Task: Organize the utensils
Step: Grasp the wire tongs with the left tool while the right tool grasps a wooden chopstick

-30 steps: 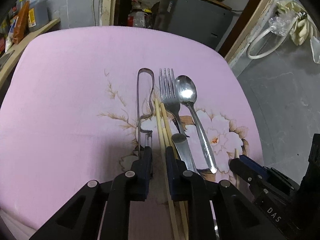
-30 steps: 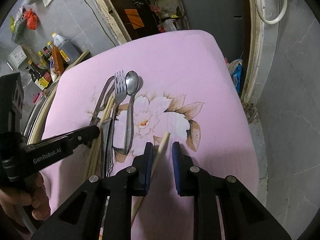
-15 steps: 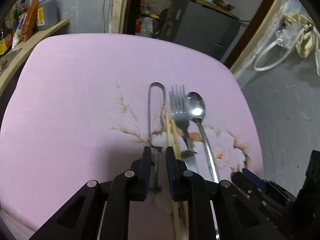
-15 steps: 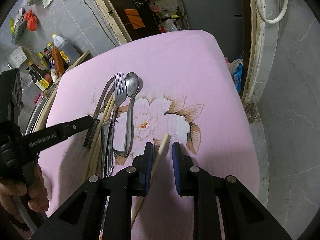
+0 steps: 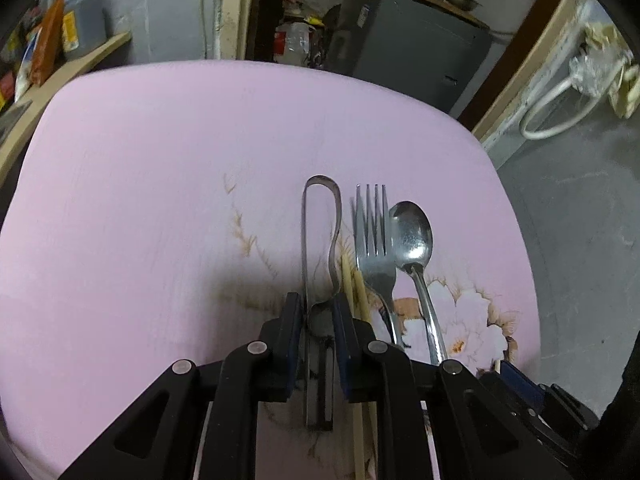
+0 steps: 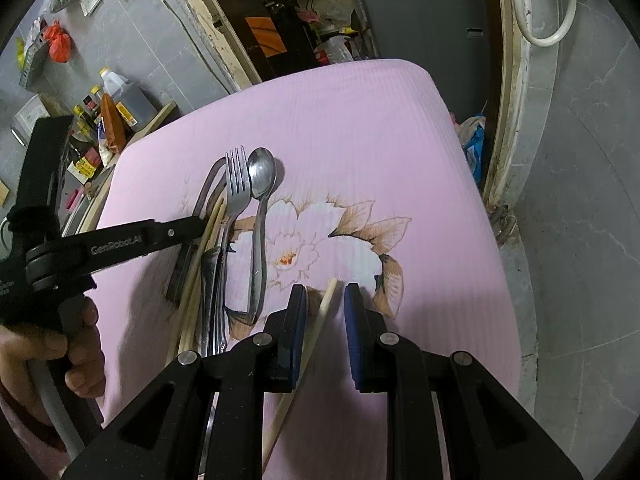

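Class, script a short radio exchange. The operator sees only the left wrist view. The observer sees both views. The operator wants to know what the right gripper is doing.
Operator: I see only the right gripper's edge. Is anything between its fingers?
Observer: Yes, a single wooden chopstick lies between them.
Operator: Is it clamped?
Observer: No. It leans on one finger, with a clear gap to the other.
Operator: Does it touch the spoon?
Observer: No. Its tip lies apart from the spoon's handle, on the flower print.
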{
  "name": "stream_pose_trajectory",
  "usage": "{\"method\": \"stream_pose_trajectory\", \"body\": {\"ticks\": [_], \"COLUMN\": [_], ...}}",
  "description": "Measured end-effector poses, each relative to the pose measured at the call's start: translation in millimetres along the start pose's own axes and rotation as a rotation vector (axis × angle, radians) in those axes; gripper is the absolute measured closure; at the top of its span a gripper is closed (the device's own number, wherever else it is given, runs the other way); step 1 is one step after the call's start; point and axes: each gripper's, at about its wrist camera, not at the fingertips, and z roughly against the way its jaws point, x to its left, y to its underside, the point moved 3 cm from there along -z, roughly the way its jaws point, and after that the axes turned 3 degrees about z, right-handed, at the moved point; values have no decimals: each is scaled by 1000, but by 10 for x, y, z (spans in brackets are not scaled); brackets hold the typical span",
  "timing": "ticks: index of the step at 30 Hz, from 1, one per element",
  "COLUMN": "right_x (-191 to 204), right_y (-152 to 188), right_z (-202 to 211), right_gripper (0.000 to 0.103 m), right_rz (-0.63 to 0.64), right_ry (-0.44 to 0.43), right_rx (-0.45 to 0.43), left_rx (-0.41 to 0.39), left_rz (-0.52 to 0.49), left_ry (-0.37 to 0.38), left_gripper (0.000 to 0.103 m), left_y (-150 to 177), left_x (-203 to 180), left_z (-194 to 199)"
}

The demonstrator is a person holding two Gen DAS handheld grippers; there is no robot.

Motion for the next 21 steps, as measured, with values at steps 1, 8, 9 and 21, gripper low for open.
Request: {"method": "stream_pose_trajectory", "body": {"ticks": [1,8,9,21], "right_x": [5,111,94,13], "right_y": [-22,-93,-98,-94], "right_z": [-4,-50,-47,392], "right_gripper": [86,92,95,99], "right_rz": [0,57,48,-106], "right_ry": [2,76,74,-119], "right_rx": [8,66,65,-77], "left_rx": [8,94,96,-65], "left_rz": [-12,-97,-99,-11], "left_ry": [-8,-52,-54,65], "left_gripper": [86,86,86,102], "left_y": [-26,-153,-157,146], "left_x": [-28,-181,-192,-5], "left_z": [-13,-89,-88,502]}}
